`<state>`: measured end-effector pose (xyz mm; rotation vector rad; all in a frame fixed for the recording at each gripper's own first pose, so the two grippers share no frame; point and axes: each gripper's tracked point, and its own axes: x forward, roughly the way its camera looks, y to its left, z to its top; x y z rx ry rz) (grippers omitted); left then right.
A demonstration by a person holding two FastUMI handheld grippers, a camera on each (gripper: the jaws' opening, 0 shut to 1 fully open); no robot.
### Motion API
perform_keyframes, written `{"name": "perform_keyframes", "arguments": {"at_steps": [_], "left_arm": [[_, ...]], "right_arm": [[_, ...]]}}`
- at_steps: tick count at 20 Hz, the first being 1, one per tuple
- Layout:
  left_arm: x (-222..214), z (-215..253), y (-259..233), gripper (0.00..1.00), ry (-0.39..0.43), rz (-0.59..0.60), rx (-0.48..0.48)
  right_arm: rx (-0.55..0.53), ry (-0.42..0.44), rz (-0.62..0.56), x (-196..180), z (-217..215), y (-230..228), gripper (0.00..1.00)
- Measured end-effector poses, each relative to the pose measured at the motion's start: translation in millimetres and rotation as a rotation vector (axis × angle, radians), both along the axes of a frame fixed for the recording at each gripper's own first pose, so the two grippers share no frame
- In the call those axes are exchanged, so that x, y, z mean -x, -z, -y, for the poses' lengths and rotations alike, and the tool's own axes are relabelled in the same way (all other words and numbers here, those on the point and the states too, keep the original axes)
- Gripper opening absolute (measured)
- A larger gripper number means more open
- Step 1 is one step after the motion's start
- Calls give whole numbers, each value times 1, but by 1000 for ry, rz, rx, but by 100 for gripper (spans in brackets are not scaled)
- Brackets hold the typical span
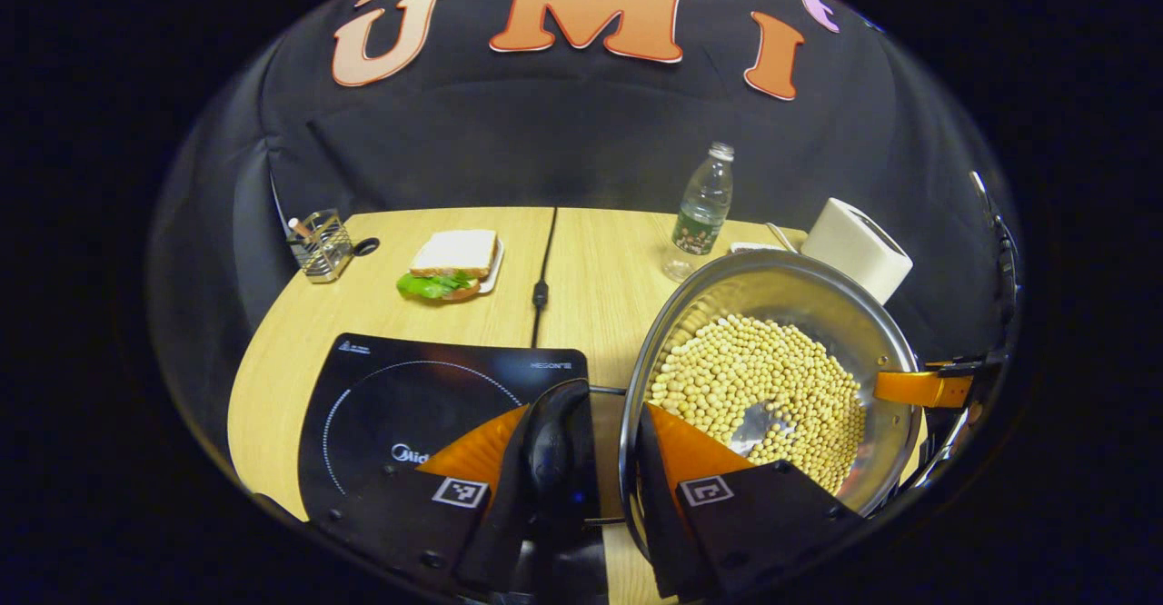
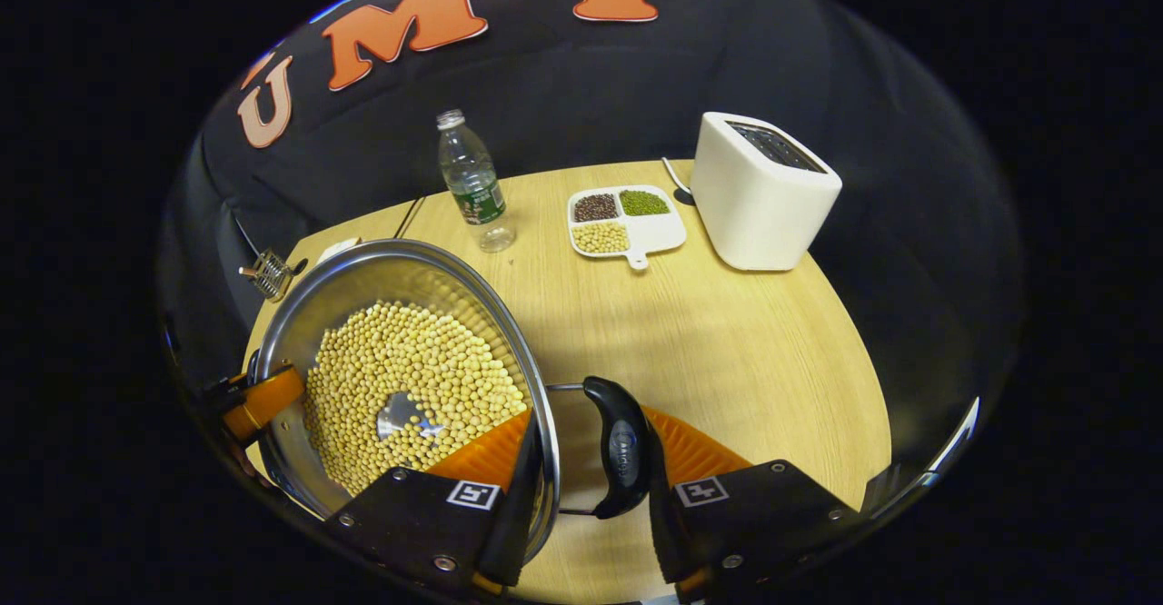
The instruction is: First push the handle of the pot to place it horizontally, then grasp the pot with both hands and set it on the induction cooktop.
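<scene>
Holding the pot (image 1: 772,378) from both sides, the two tools each straddle a black side handle and the steel rim next to it. The left tool (image 1: 613,460) has one finger outside the left handle (image 1: 554,441) and the other inside the rim; the right tool (image 2: 586,469) mirrors this on the right handle (image 2: 620,446). Each looks closed down narrow on handle and rim together, though how firmly the pads press I cannot tell. The pot, loaded with soybeans (image 2: 409,387), sits just right of the induction cooktop (image 1: 409,405), which lies ahead and left of the left tool on the desk (image 2: 727,351). The handles appear set level, so the carry seems to be the step in hand. To do it well, lift both tools together and level so the beans stay put, travel toward the left tool's side, centre the base over the printed ring and lower flat before loosening either grip.
</scene>
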<state>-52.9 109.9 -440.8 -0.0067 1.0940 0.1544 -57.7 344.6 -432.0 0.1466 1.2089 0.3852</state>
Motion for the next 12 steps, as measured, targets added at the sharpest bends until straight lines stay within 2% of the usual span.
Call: {"name": "perform_keyframes", "arguments": {"at_steps": [4, 5, 6, 12], "left_arm": [[9, -37, -15, 62, -65, 4, -7], [8, -44, -19, 63, -77, 8, -12], [10, -51, -25, 62, -88, 12, -18], [16, -101, -63, 62, -154, 41, -57]], "right_arm": [[-27, -42, 18, 2, -30, -19, 56], [-33, -52, 21, 1, -39, -23, 51], [-41, -62, 26, 1, -47, -28, 56], [-81, -118, 59, 2, -100, -58, 55]]}}
